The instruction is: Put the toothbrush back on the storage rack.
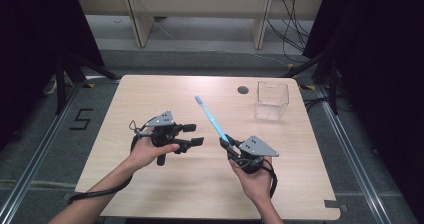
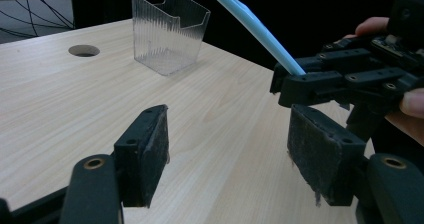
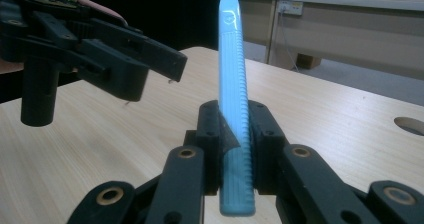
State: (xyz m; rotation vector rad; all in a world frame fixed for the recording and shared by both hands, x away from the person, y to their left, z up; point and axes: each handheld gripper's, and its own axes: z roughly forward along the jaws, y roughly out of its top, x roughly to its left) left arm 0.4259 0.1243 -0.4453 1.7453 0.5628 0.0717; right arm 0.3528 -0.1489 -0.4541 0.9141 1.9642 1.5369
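Toothbrush (image 1: 212,118) sits clamped by its handle in your right gripper (image 1: 226,143), head raised above the bench (image 1: 165,184). Left gripper (image 1: 194,134) hangs released beside it. Steer toward the clear container (image 1: 272,101), keeping the handle pinched firmly.

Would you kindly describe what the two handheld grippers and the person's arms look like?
Both the left gripper and right gripper are black, with bolted linkage arms, brass-coloured pivot bushings and dark, fuzzy, frayed pads. Each carries a grey three-cornered plate on top and trails a black cable. The forearms are bare, no sleeves showing.
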